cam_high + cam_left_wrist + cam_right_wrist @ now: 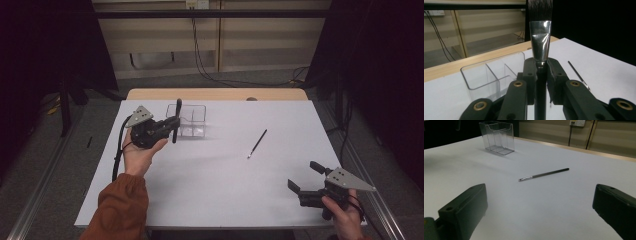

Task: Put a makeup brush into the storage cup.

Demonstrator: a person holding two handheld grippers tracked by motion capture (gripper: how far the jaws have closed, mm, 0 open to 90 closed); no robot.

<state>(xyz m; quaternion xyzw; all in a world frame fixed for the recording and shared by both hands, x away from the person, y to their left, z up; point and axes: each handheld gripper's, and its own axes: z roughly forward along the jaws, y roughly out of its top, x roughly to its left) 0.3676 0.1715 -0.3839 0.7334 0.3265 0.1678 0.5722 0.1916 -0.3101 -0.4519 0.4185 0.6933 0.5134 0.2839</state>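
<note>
My left gripper is shut on a flat paintbrush, which stands upright with its bristles up, just left of a clear divided holder. In the left gripper view the brush's silver ferrule rises from between the jaws, with the holder behind at the left. A thin dark brush lies on the white table, right of centre. My right gripper rests open near the front right corner, nothing between its jaws. In the right gripper view the thin brush lies ahead and the holder stands far left.
The white table top ends in a wooden strip at the far edge. Cables hang on the wall behind. Dark curtains flank both sides. A bare stretch of table lies between the two grippers.
</note>
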